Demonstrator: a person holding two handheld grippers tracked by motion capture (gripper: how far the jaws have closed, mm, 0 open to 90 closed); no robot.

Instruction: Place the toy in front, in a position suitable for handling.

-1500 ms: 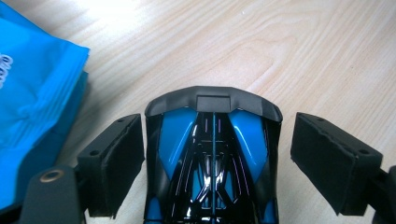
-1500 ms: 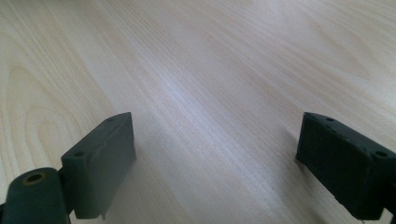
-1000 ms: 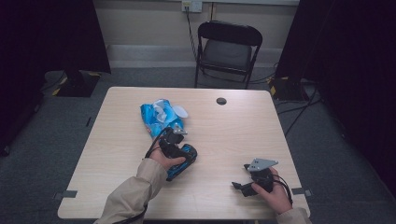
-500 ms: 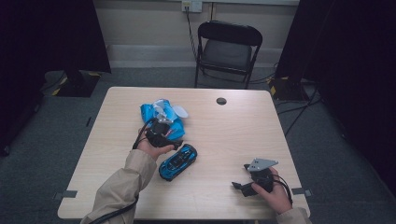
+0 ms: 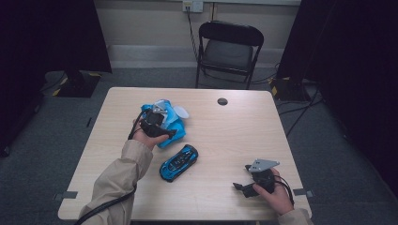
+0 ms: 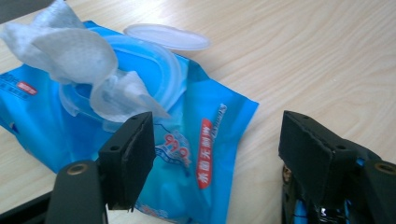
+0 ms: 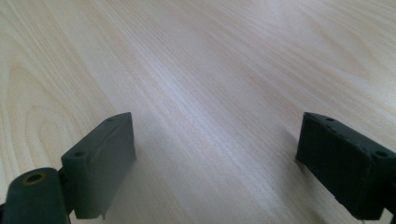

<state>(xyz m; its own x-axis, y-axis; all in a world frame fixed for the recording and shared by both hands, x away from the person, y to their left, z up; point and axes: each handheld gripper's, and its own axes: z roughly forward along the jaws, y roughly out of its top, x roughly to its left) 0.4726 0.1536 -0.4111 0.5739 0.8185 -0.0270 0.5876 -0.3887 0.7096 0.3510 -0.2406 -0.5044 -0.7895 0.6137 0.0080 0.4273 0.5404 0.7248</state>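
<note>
A blue pack of wet wipes [image 5: 172,125] lies at the table's left centre, its round lid [image 6: 166,36] flipped open and a white wipe [image 6: 79,51] sticking up from it. My left gripper [image 5: 160,119] hovers just over the pack; its jaws have just been closing a little but stand open [image 6: 215,140], pressing on nothing. A blue and black toy car [image 5: 179,162] sits on the table nearer the person, and part of it [image 6: 303,210] peeks out beside the jaw. My right gripper [image 5: 241,179] rests open near the front right edge, bare wood between its jaws [image 7: 215,140].
The light wooden table [image 5: 234,131] has a small black round cap [image 5: 222,101] near its far edge. A black folding chair [image 5: 230,47] stands behind the table. Dark curtains and cables flank the room's sides.
My left gripper has moved away from the toy car, up and toward the wipes pack; the car now lies free on the table. The right gripper has stayed put.
</note>
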